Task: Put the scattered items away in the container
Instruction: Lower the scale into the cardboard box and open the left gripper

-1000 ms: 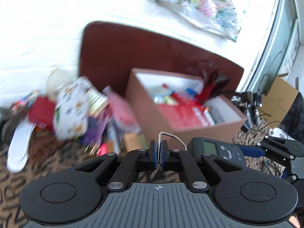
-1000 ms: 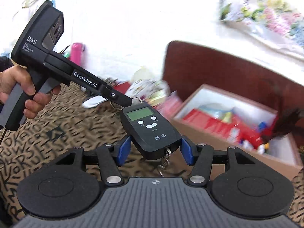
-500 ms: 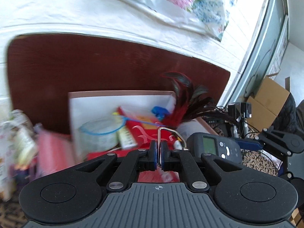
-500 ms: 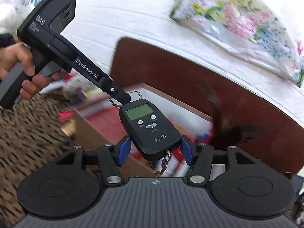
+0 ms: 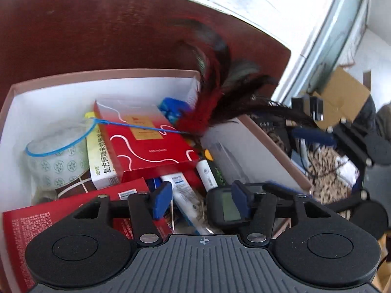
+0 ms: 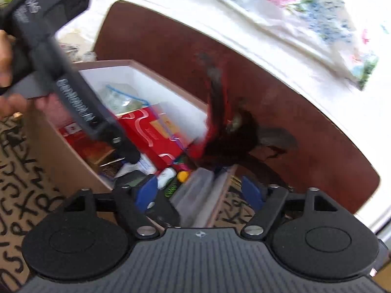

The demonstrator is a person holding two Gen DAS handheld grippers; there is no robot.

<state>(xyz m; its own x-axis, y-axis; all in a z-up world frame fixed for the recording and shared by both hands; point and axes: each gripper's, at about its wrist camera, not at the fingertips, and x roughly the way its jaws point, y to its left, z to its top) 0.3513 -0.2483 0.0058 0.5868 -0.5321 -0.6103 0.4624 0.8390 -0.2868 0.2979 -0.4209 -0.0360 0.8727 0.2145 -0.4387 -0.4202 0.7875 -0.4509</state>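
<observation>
The black hand-held digital scale [image 5: 223, 207] lies low in the open cardboard box [image 5: 102, 73], partly behind my left gripper's right pad. My left gripper [image 5: 201, 202] hangs over the box with its jaws opening, and neither pad presses on anything. In the right wrist view the scale [image 6: 130, 180] shows dimly just left of my right gripper [image 6: 199, 193]. Its jaws are opening too, with nothing between the blue pads. My left gripper [image 6: 129, 153] reaches into the box [image 6: 114, 62] from the upper left, held by a hand [image 6: 9, 102].
The box holds a red carton [image 5: 146, 136], a bagged tape roll [image 5: 56, 158], a white medicine pack [image 5: 102, 161], tubes and a red-black feather duster [image 5: 220, 92]. A dark wooden board [image 6: 281, 92] stands behind it. Patterned cloth [image 6: 22, 190] lies around the box.
Both grippers travelled over the box and let go: the left released the scale's metal ring, the right released its body. The scale has dropped from between the right pads into the box.
</observation>
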